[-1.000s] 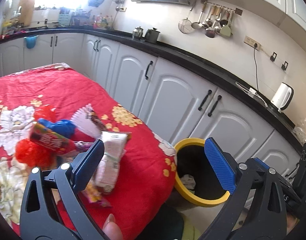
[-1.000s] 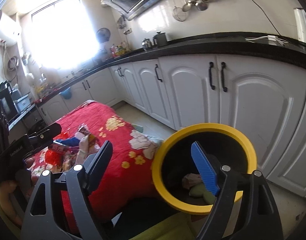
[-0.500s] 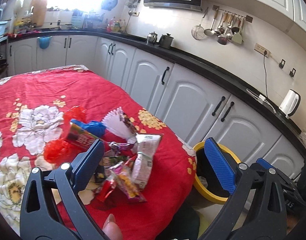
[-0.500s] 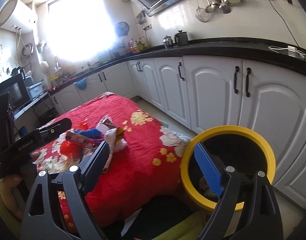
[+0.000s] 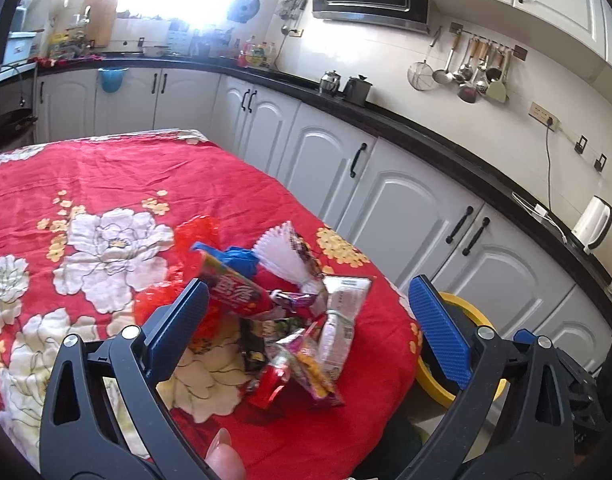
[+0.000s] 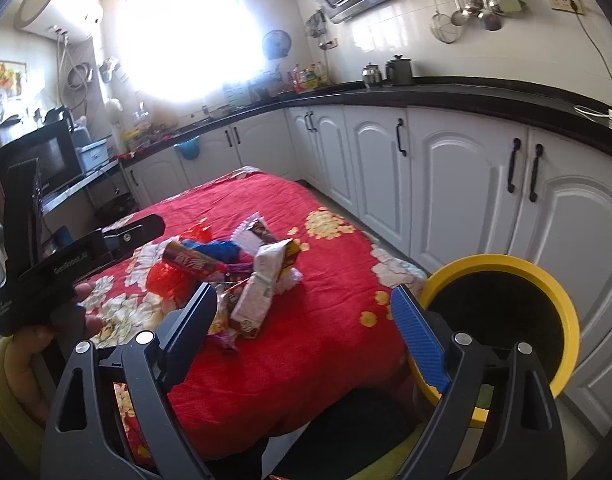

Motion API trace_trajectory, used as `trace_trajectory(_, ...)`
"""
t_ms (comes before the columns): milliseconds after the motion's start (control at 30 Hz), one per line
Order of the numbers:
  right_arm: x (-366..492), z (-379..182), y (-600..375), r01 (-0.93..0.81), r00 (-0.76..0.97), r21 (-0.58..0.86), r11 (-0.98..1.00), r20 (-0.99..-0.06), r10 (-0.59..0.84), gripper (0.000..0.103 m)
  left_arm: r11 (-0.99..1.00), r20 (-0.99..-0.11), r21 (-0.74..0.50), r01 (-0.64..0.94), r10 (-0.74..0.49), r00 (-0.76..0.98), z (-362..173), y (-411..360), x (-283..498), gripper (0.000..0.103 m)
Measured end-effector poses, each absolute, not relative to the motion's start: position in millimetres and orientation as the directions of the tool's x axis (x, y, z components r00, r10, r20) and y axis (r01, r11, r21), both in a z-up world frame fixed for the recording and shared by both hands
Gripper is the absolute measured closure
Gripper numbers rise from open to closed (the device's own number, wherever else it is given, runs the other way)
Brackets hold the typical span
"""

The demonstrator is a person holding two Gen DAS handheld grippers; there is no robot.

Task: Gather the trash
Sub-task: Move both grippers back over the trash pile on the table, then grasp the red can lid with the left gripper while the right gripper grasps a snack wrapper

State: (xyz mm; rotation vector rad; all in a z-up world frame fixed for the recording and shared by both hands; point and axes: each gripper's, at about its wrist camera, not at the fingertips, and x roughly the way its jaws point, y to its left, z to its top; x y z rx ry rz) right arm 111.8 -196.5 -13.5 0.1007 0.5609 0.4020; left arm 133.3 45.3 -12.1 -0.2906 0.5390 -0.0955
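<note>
step: reaching for wrapper pile | left gripper wide, empty | right gripper wide, empty | next: close on one wrapper, carry to yellow bin

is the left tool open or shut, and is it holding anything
Open and empty: the left tool has its blue pads spread wide, hovering over the wrappers on the table, nothing between them.

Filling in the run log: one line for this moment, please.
left gripper: open, empty | right gripper: open, empty | wrappers: piled on table | yellow bin: beside table
</note>
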Motion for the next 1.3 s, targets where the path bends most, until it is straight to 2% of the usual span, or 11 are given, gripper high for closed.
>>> trace_trajectory(633,138.1,-39.3,-129.9,-0.468,0.654,0.188,0.863,-0.583,0.482,0.017,0.940,-0.520,-0.337,-0.050,-0.142,0.842,-28.5,102.8,146.4,0.012)
trace_trajectory(767,142.4,-49.7,-120.0,-0.484,0.627,0.191,0.854,-0.606,0.491,0.018,0.943,-0.528,-0.332,-0.031,-0.158,0.835,-30.5,103.7,154.9,0.021)
trace_trajectory(867,144.0,-58.3,-113.2,-0.505,0.605,0.180,0.844,-0.623,0.495,0.024,0.939,-0.540,-0.344,-0.019,-0.181,0.822,-34.7,104.6,162.6,0.031)
trace_trajectory(1000,149.8,-72.0,-104.1,-0.528,0.565,0.181,0.830,-0.655,0.502,0.034,0.930,-0.564,-0.367,-0.018,-0.207,0.799,-42.6,105.2,174.2,0.039)
trace_trajectory(1300,158.3,-92.2,-86.3,-0.568,0.507,0.171,0.805,-0.698,0.506,0.063,0.928,-0.591,-0.371,-0.038,-0.204,0.781,-53.6,105.7,185.0,0.040)
